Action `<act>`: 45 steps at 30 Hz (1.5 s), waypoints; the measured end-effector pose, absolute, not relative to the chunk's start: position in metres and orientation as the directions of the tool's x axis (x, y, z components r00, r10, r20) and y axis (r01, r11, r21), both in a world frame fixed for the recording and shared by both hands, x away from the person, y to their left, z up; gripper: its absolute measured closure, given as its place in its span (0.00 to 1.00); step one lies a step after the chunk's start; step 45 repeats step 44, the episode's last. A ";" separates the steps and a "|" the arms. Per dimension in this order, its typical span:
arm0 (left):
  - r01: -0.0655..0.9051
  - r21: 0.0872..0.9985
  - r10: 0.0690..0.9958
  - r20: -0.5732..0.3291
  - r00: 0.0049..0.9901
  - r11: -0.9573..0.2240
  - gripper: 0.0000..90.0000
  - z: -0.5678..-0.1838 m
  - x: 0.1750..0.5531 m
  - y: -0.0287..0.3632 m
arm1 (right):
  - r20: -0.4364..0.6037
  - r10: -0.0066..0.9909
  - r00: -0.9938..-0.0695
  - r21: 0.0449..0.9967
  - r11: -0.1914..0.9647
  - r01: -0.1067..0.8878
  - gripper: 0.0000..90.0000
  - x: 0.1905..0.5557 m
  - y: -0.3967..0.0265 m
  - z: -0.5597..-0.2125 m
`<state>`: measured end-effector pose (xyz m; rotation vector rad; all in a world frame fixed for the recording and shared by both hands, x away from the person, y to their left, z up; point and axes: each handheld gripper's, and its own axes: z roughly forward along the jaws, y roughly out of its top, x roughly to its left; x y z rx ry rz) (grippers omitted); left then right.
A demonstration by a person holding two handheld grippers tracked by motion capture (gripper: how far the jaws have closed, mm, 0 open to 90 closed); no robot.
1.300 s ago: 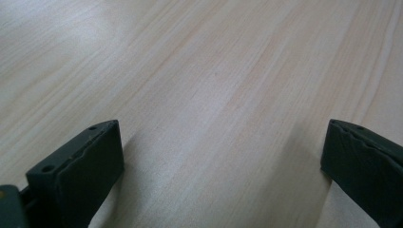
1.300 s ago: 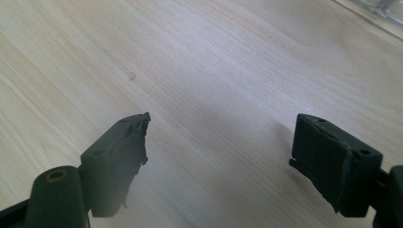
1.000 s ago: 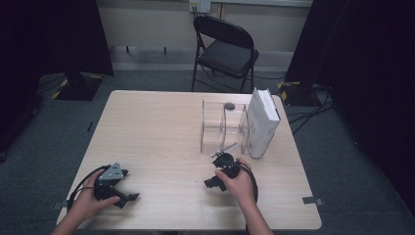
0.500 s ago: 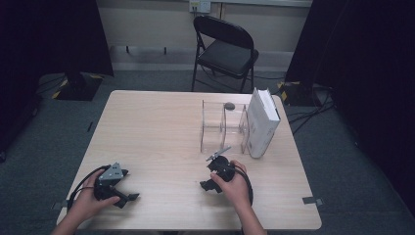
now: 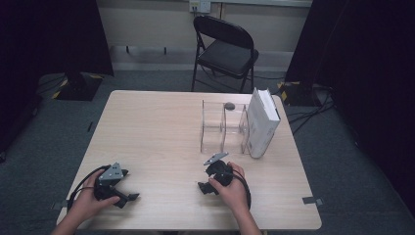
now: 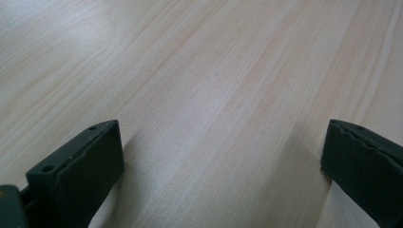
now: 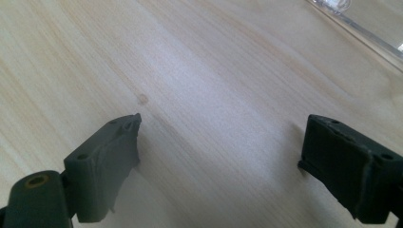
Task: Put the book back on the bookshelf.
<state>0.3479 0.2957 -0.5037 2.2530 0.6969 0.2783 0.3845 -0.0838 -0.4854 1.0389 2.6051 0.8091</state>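
My left gripper (image 5: 128, 185) rests near the table's front left corner, held in a hand, with its jaws wide apart over bare wood (image 6: 222, 126). My right gripper (image 5: 206, 177) sits at the front middle of the table, just in front of a clear acrylic divider rack (image 5: 222, 128). Its jaws have just been opening and stand wide with nothing between them (image 7: 222, 119). The rack's clear edge (image 7: 361, 33) crosses the top right corner of the right gripper view.
A white box (image 5: 262, 122) stands upright against the rack's right side. A small dark object (image 5: 229, 105) lies at the rack's far edge. The light wooden table (image 5: 147, 127) has open room on its left half. A black folding chair (image 5: 225, 49) stands behind it.
The right hand and its gripper have drawn back slightly from the rack, toward the front edge and a little left. The left hand has kept still.
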 end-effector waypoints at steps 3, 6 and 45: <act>0.401 0.718 0.562 -0.016 0.827 -0.569 0.00 -0.504 0.348 0.296 | -0.005 0.693 -0.721 0.582 0.588 0.562 0.11 0.384 -0.085 -0.487; 0.401 0.718 0.562 -0.016 0.827 -0.569 0.00 -0.504 0.348 0.296 | -0.007 0.695 -0.719 0.601 0.578 0.553 0.11 0.383 -0.085 -0.488; 0.396 0.717 0.559 -0.010 0.829 -0.574 0.00 -0.504 0.348 0.296 | 0.009 0.714 -0.700 0.724 0.478 0.497 0.11 0.377 -0.092 -0.501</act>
